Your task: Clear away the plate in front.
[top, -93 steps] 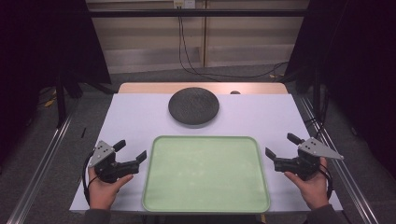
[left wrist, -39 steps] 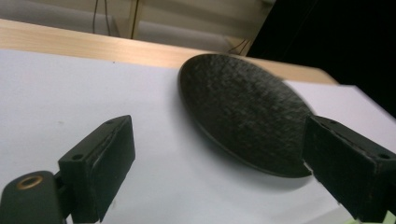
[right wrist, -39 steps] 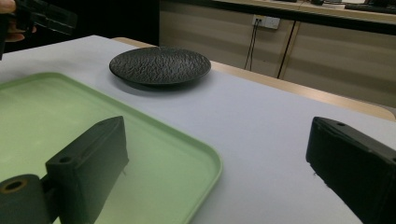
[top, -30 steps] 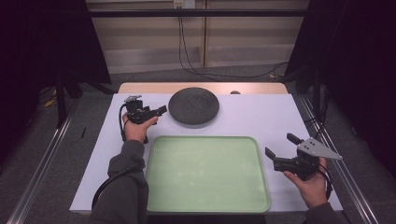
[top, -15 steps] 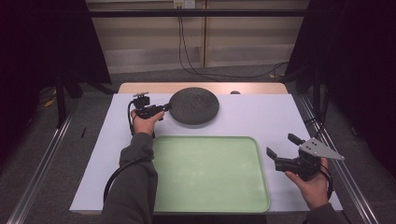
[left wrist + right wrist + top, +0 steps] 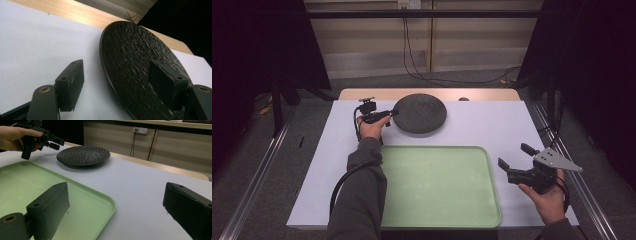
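A round black textured plate [image 6: 419,114] lies at the back middle of the white table. My left gripper [image 6: 387,114] is at the plate's left rim, open. In the left gripper view, one jaw is over the plate [image 6: 140,62] and the other over the white surface, so the rim runs between them at the left gripper [image 6: 120,86]. A pale green tray [image 6: 439,185] sits empty at the front centre. My right gripper [image 6: 513,156] hovers open just right of the tray, holding nothing. The right gripper view shows the right gripper [image 6: 117,207], the tray [image 6: 25,182], the plate [image 6: 83,155] and the left gripper [image 6: 56,143].
A strip of bare wood [image 6: 492,95] shows along the table's back edge behind the white cover [image 6: 492,125]. Metal rails [image 6: 572,165] run along both sides of the table. Cables [image 6: 447,77] lie on the floor beyond it.
My left gripper has travelled from the front left beside the tray forward to the plate and closed in on its left rim. The right gripper has stayed put.
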`<state>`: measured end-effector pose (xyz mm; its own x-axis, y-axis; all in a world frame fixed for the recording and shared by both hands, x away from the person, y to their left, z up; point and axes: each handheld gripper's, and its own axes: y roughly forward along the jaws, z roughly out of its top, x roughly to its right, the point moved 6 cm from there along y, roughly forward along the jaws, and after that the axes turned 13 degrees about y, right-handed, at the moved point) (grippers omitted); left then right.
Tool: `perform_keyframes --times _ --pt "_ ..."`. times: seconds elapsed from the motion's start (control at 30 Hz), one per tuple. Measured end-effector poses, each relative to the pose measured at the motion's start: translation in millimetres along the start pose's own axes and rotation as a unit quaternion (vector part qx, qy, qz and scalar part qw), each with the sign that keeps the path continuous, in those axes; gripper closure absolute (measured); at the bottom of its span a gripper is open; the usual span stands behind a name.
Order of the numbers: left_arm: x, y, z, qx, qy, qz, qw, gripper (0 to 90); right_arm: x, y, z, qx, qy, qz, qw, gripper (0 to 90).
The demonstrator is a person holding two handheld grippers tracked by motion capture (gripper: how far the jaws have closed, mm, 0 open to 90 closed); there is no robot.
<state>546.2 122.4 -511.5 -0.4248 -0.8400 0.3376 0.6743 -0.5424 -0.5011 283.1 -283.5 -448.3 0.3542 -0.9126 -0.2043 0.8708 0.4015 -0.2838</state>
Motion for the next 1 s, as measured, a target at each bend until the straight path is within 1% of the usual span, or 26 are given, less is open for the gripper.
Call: perform_keyframes --times 0.03,0.07,0.1,0.13,0.17,0.2,0.23,0.27,0.3,0.37,0.43,0.47,0.5,0.57,0.6,0.7,0.73,0.8,0.83,0.9,0.93,0.97,1.0 --pt "0.0 0.0 0.0 0.0 0.0 0.0 1.0 30.2 0.0 0.0 0.0 0.0 0.0 0.0 1.0 6.3" --pt "-1.0 1.5 -0.1 -0.001 -0.008 -0.001 1.0 30.2 0.1 0.0 0.0 0.0 0.0 0.0 1.0 6.3" --pt "-2.5 2.7 0.0 0.0 -0.017 0.006 0.9998 31.0 0.4 0.4 -0.1 -0.001 0.0 -0.001 1.0 6.3" --pt "-4.2 3.7 -0.3 -0.001 -0.012 0.008 0.9999 32.6 0.5 0.5 -0.2 -0.002 0.0 0.002 1.0 6.3" --pt "-4.2 3.7 -0.3 -0.001 -0.012 0.008 0.9999 32.8 0.5 0.5 -0.2 -0.002 0.0 0.002 1.0 6.3" --pt "-5.7 5.3 -1.7 -0.007 -0.012 0.009 0.9999 33.4 1.0 0.3 0.1 0.0 0.0 -0.002 1.0 6.3" --pt "-4.5 7.0 -1.9 -0.004 -0.02 0.007 0.9998 34.2 1.1 0.0 0.0 -0.001 0.001 -0.002 1.0 6.3" --pt "-4.8 8.2 -2.9 -0.009 -0.019 0.006 0.9998 34.4 1.4 -0.1 0.2 -0.001 0.0 -0.002 1.0 6.4" --pt "-5.0 9.4 -3.7 -0.011 -0.023 0.009 0.9996 34.8 1.6 0.0 0.1 -0.001 -0.001 -0.003 1.0 6.4" --pt "-5.6 11.1 -4.4 -0.009 -0.022 0.007 0.9997 36.2 1.7 0.9 -0.3 -0.003 0.0 -0.003 1.0 6.4" --pt "-7.1 12.9 -6.4 -0.013 -0.031 0.012 0.9994 36.3 1.9 0.9 -0.3 -0.003 -0.002 -0.004 1.0 6.4" --pt "-7.2 14.2 -7.0 -0.013 -0.033 0.01 0.9993 37.4 1.7 0.5 -0.3 -0.004 -0.001 -0.002 1.0 6.4" --pt "-8.0 14.8 -7.6 -0.016 -0.03 0.017 0.9993 38.3 2.2 0.1 0.6 0.0 -0.001 -0.005 1.0 6.4" --pt "-8.1 15.5 -7.2 -0.014 -0.034 0.02 0.9991 39.2 2.3 -0.3 1.4 0.005 -0.003 -0.004 1.0 6.4" --pt "-8.4 16.8 -6.6 -0.011 -0.035 0.026 0.999 39.5 2.7 -0.5 1.8 0.007 -0.002 -0.004 1.0 6.4" --pt "-7.4 17.9 -6.3 -0.01 -0.037 0.02 0.9991 38.0 4.2 -0.6 1.9 0.006 0.0 -0.008 0.9999 6.4" --pt "-7.6 18.9 -6.1 -0.008 -0.037 0.027 0.9989 38.0 4.2 -0.6 1.9 0.006 0.0 -0.008 0.9999 6.4" --pt "-7.7 20.4 -5.7 -0.006 -0.036 0.028 0.9989 39.0 4.5 -0.9 2.4 0.008 0.006 -0.005 0.9999 6.4" --pt "-6.9 21.5 -5.5 -0.005 -0.039 0.033 0.9987 39.0 5.0 -1.1 2.7 0.009 0.004 -0.006 0.9999 6.4" --pt "-6.3 23.4 -4.9 0.002 -0.059 0.033 0.9977 40.0 5.5 -1.4 2.7 0.008 0.005 -0.007 0.9999 6.4" --pt "-6.2 24.5 -5.0 0.005 -0.056 0.027 0.998 40.3 5.7 -1.4 2.5 0.007 0.006 -0.008 0.9999 6.4" --pt "-5.0 26.1 -5.0 0.006 -0.062 0.03 0.9976 40.8 6.1 -1.5 2.6 0.008 0.006 -0.01 0.9999 6.4" --pt "-4.7 27.6 -5.0 0.011 -0.062 0.026 0.9977 41.4 6.4 -1.6 2.8 0.008 0.005 -0.009 0.9999 6.3"
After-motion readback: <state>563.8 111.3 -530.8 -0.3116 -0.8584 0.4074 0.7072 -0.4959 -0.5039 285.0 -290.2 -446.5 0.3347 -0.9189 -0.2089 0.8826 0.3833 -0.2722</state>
